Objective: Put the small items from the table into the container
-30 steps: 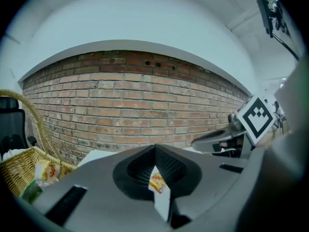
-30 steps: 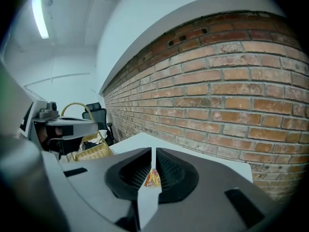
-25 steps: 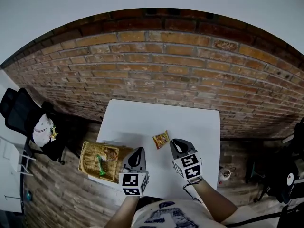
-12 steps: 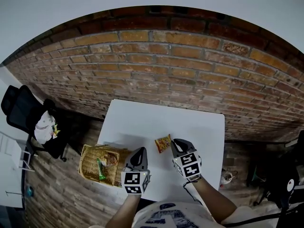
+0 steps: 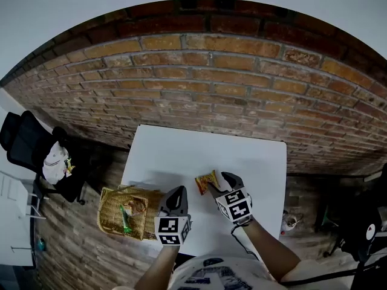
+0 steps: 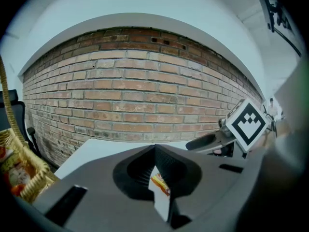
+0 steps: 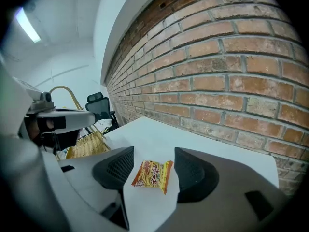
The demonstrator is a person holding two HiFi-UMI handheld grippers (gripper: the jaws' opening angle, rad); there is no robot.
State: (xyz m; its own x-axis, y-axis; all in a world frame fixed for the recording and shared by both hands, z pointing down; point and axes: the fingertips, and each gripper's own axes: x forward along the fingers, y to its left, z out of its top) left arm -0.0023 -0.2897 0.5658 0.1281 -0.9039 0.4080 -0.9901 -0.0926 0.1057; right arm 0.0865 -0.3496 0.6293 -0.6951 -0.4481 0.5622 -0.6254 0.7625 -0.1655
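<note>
Opening, right gripper (image 7: 153, 161) jaws straddle flat orange-yellow plastic snack packet (image 7: 153, 173) on white table (image 7: 159, 134), pads clear; long axis roughly jaw-to-jaw. Left gripper (image 6: 155, 151) clenched.

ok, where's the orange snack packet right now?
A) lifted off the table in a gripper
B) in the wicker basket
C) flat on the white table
C: the snack packet lies flat on the white table, with the right gripper around it, fingers opening and not pinching it.
</note>
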